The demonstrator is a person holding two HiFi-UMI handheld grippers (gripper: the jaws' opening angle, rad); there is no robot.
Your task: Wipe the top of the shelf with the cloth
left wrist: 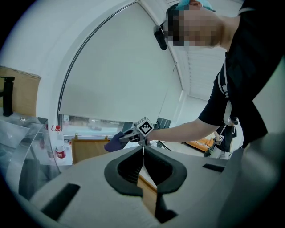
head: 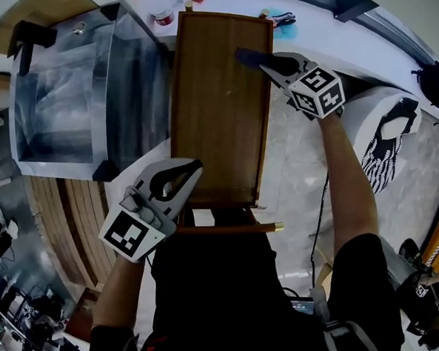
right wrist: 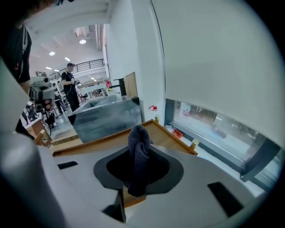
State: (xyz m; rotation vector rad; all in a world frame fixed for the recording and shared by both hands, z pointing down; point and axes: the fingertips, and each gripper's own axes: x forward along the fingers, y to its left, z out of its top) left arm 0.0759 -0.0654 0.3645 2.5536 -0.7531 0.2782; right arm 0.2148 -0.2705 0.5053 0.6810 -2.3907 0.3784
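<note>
The wooden shelf top runs away from me in the head view. My right gripper is shut on a dark blue cloth that rests at the shelf top's far right edge. In the right gripper view the cloth stands bunched between the jaws, with the shelf top beyond it. My left gripper hovers over the near end of the shelf, jaws together and nothing in them. The left gripper view shows its jaws closed, and the right gripper with the cloth beyond.
A clear plastic box stands to the left of the shelf. A red-capped bottle and small items lie on the windowsill behind. A white stool with a patterned bag is to the right. Another person stands far off.
</note>
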